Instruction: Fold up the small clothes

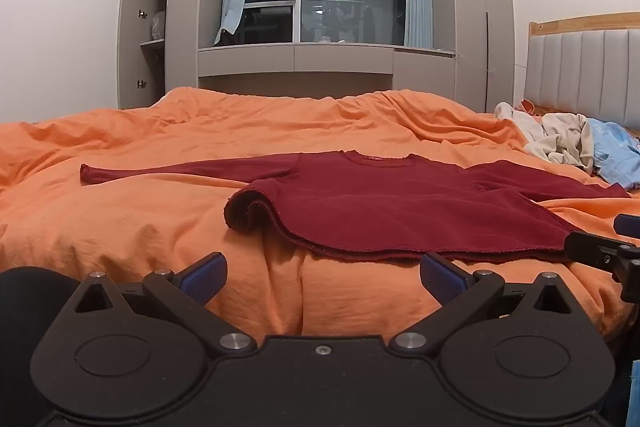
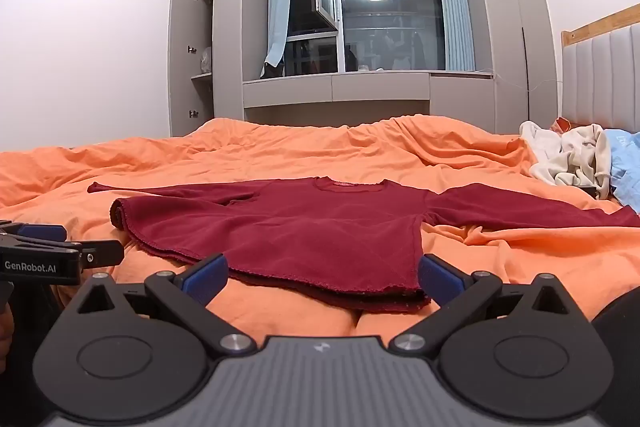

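Observation:
A dark red long-sleeved shirt point(image 1: 392, 207) lies spread flat on the orange bedcover point(image 1: 140, 219), collar away from me, sleeves out to both sides; its near left hem corner is curled up. It also shows in the right wrist view point(image 2: 304, 227). My left gripper point(image 1: 322, 277) is open and empty, just short of the hem. My right gripper point(image 2: 322, 277) is open and empty, its jaws at the hem's near right corner. Each gripper shows at the edge of the other's view: the right one point(image 1: 600, 251), the left one point(image 2: 60, 251).
A pile of cream and light blue clothes point(image 1: 576, 143) lies at the right near the padded headboard point(image 1: 588, 75); it also shows in the right wrist view point(image 2: 580, 159). Grey cabinets and a window point(image 2: 360, 27) stand behind the bed.

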